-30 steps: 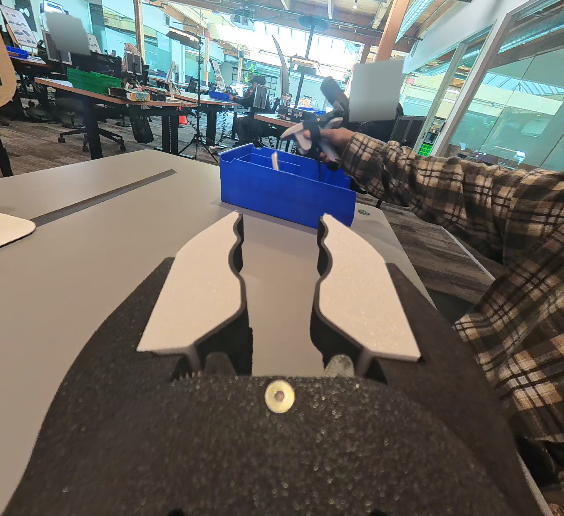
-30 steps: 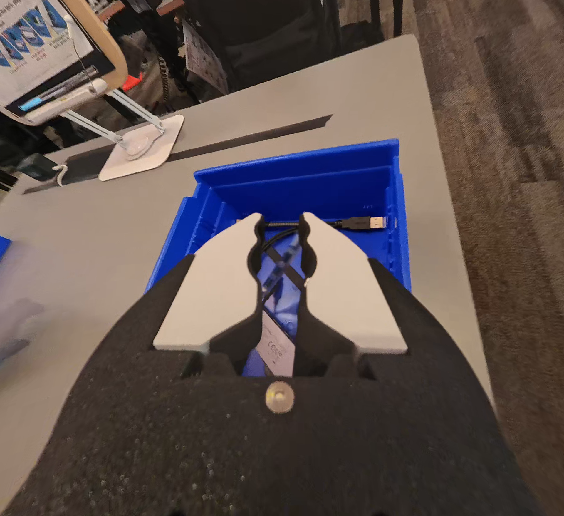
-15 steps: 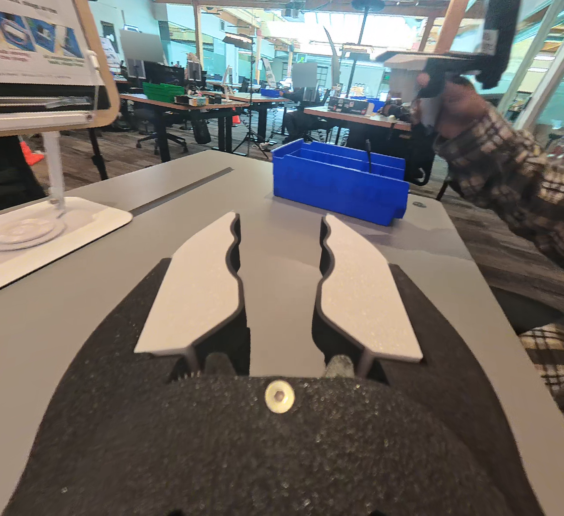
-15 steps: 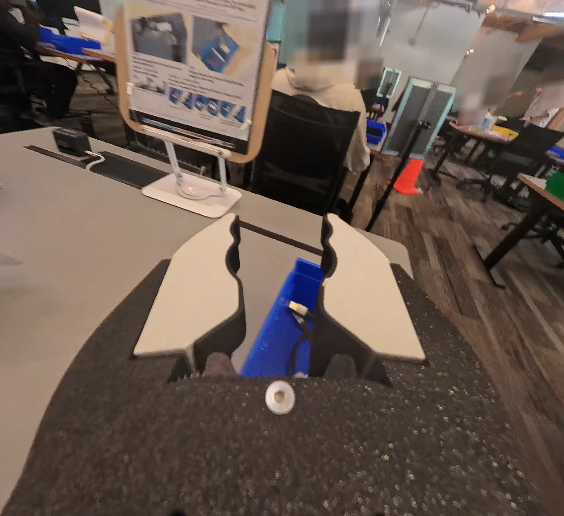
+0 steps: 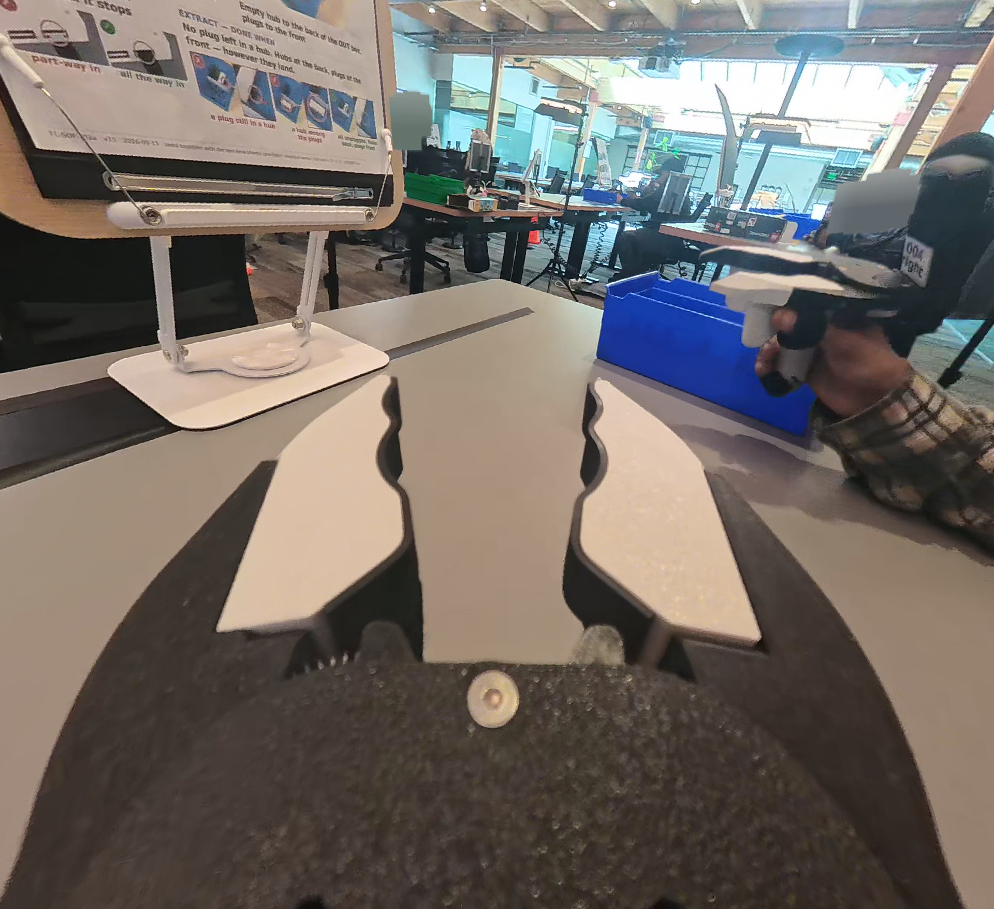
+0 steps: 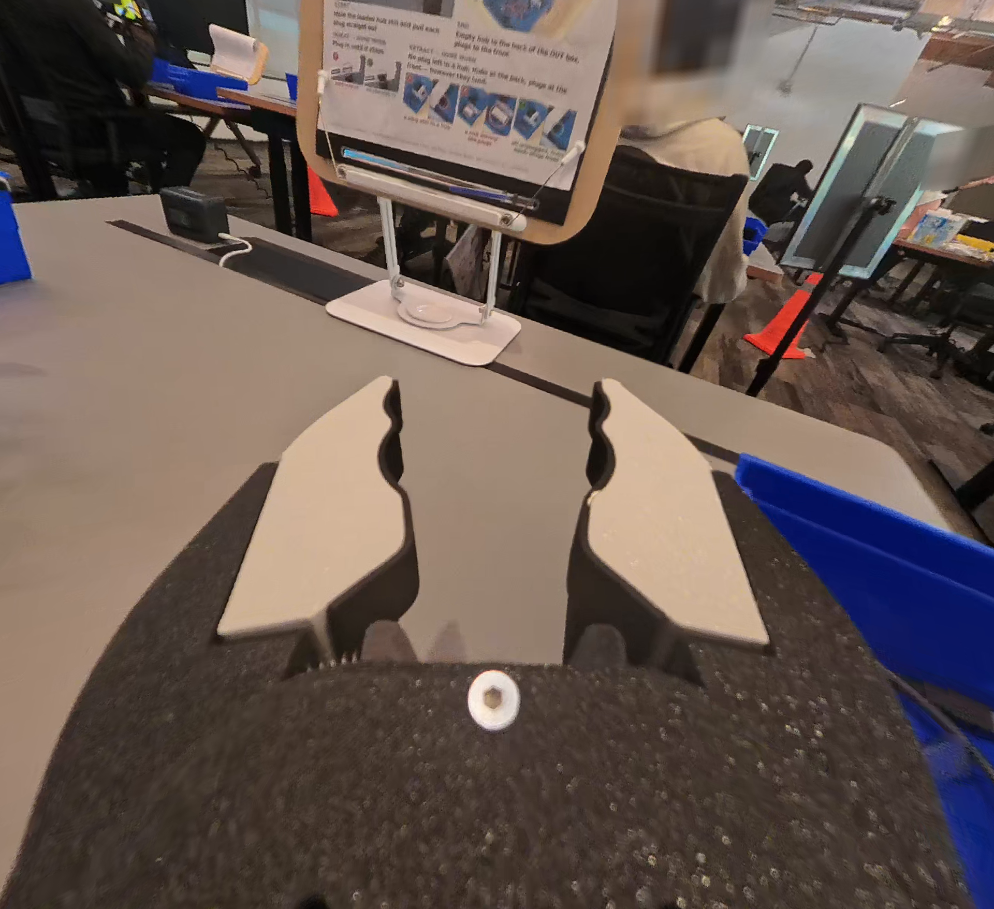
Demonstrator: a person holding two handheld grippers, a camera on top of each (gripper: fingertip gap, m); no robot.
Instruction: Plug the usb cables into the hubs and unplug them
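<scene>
A blue bin (image 5: 694, 345) stands on the grey table (image 5: 484, 334) to the right in the left wrist view; its near wall also shows at the right edge of the right wrist view (image 6: 871, 560). No cable or hub shows in either view. My left gripper (image 5: 490, 388) is open and empty, low over bare table. My right gripper (image 6: 495, 388) is open and empty, left of the bin. It also shows in the left wrist view (image 5: 774, 270), held by a hand in a plaid sleeve above the bin's near end.
An instruction sheet on a white stand (image 5: 247, 372) is at the left back of the table; it also shows in the right wrist view (image 6: 425, 324). A dark strip (image 5: 457, 334) crosses the table. A small black device (image 6: 193, 219) with a white cable and another blue bin (image 6: 11, 248) sit far left.
My right gripper has opened, let go of the cable, lifted out of the bin and swung left. My left gripper has turned left, so the bin moved to the right of its view.
</scene>
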